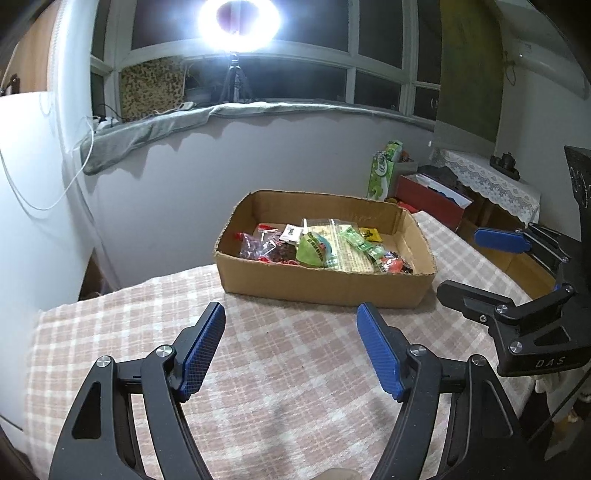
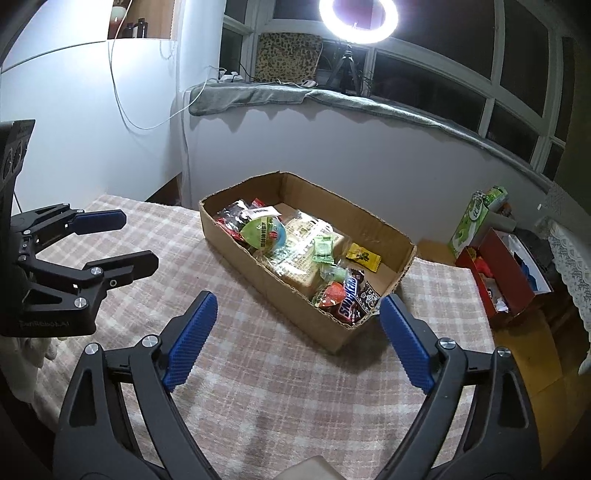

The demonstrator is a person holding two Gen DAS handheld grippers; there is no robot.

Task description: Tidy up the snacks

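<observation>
On checked cloth [image 2: 258,387]: 1 cardboard box [image 2: 295,295] of snacks [image 2: 291,251], long axis toward window; 2 grippers, left [image 1: 291,347] and right [image 2: 299,336], both spread, empty

The right gripper [image 2: 297,325] with blue pads has its two fingers spread wide apart over a pink and white checked cloth [image 2: 280,398], and nothing is between them. Just past the right finger sits a shallow brown cardboard box [image 2: 295,295]. Inside it lie many snacks, like a round green packet [image 2: 264,230], a brown Snickers bar [image 2: 349,299] and a small yellow packet [image 2: 364,256]. The left gripper [image 2: 122,240] floats at the left side over the cloth, fingers apart too. A bright ring lamp [image 2: 358,16] glows by the dark window.
</observation>
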